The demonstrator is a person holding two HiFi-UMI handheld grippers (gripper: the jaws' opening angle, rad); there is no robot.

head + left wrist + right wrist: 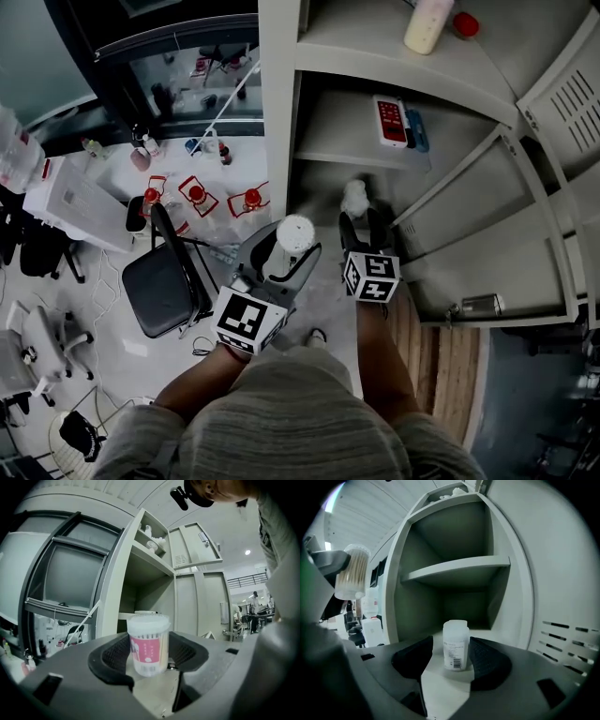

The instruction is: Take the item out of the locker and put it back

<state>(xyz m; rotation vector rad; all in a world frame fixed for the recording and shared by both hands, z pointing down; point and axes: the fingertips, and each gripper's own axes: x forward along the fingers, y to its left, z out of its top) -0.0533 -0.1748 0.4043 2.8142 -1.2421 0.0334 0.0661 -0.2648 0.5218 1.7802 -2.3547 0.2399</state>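
Two tongs: the left tongs point(149, 654) clamped a cotton-swab tub point(149, 641) upright, lid up, its pink label shown only in the left gripper view. The right tongs point(451, 660) stood wide around a white bottle point(455, 645), upright at lower centre on the locker shelf point(492, 632).

Black chair point(167, 289), grey office chair point(42, 339)

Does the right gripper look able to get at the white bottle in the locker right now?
Probably yes: the white bottle stands upright between the open jaws of the right gripper, with nothing in front of it.
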